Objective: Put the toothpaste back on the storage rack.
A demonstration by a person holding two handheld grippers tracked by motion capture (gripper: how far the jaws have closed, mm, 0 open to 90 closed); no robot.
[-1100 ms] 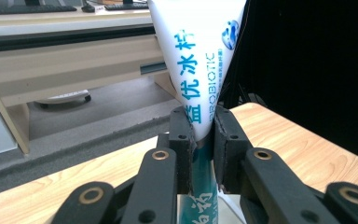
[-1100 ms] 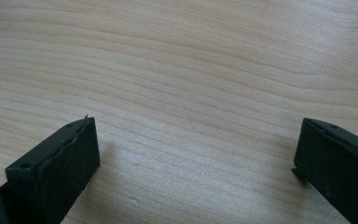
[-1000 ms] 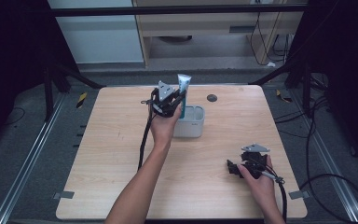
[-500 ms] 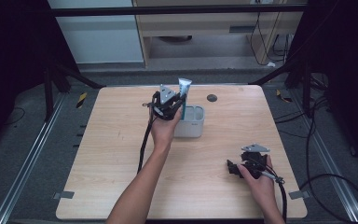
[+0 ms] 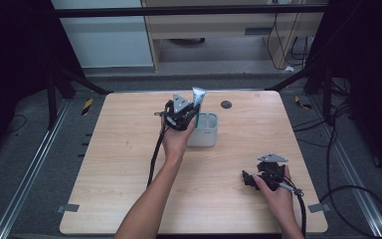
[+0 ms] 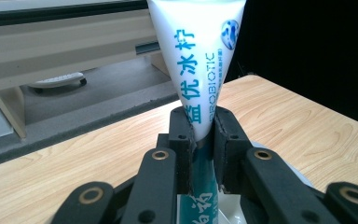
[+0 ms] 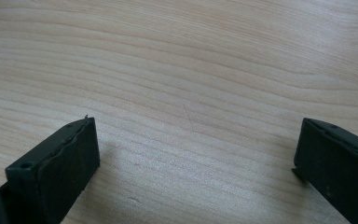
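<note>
The left claw is clamped on a white tube with blue print; in the left gripper view the two black pads pinch the tube at its narrower part, where the white gives way to teal; the tube stands nearly upright, its flat crimped end on top and its lower end pointing down into a small pale container; whether that lower end touches the container's floor is hard to tell, since the claw hides it. The container sits on the far middle of the wooden counter, just to the right of the left hand, which holds the claw above its rim; a small dark disc lies on the counter beyond the container, near the far edge. The right claw rests low at the near right of the counter, held in the right hand, well apart from the container; in the right gripper view its jaws stand wide apart with bare wood between them and nothing gripped.
</note>
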